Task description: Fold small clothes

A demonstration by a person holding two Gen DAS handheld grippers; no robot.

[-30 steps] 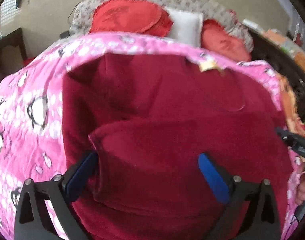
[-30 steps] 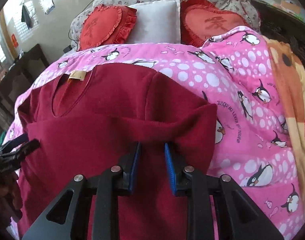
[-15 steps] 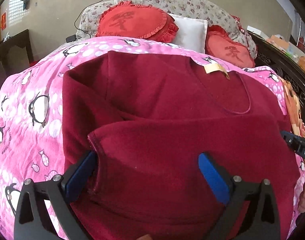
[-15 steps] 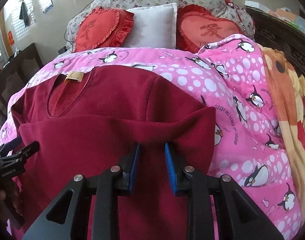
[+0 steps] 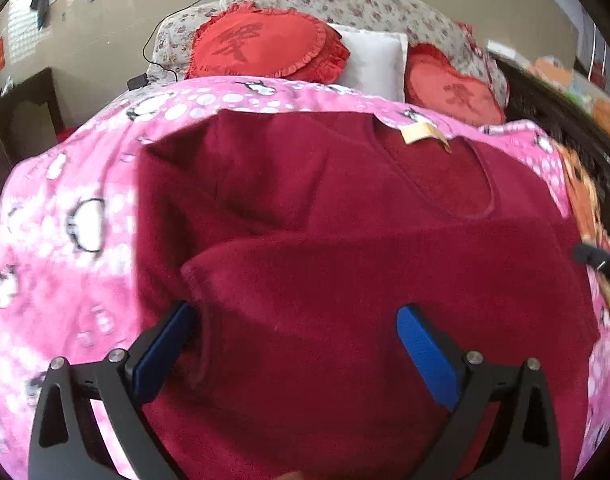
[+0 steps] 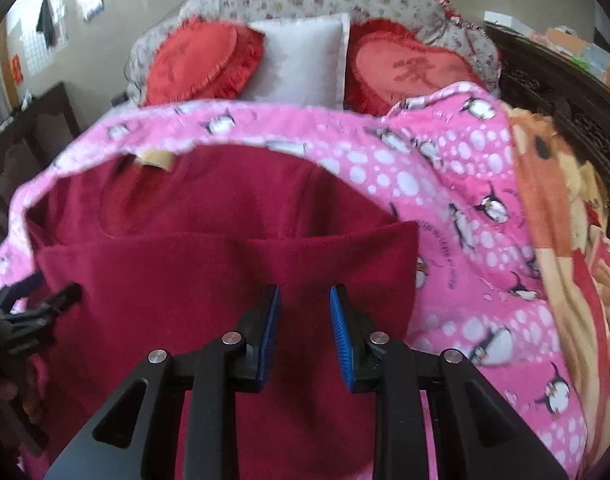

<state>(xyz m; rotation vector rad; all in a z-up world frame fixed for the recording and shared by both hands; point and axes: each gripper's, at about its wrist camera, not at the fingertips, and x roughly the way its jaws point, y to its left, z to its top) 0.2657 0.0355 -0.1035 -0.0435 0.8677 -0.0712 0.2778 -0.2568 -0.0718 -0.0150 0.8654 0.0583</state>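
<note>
Dark red fleecy knit top (image 5: 345, 208) spread on pink penguin-print blanket (image 5: 65, 220), hem doubled toward neckline; soft, limp, light, likely grippy, best pinched at hem corners; right gripper (image 6: 305, 320) clamped on folded edge; left gripper (image 5: 295, 328) spread wide, straddling cloth.

left gripper (image 5: 293, 344) jaws wide apart | over folded maroon top (image 5: 345, 280) | pink blanket (image 5: 65, 240)

Fuzzy matt fleece sweater (image 5: 345, 300)

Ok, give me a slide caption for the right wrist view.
Right hand-held gripper holding the dark red fleece top over the pink penguin blanket.
</note>
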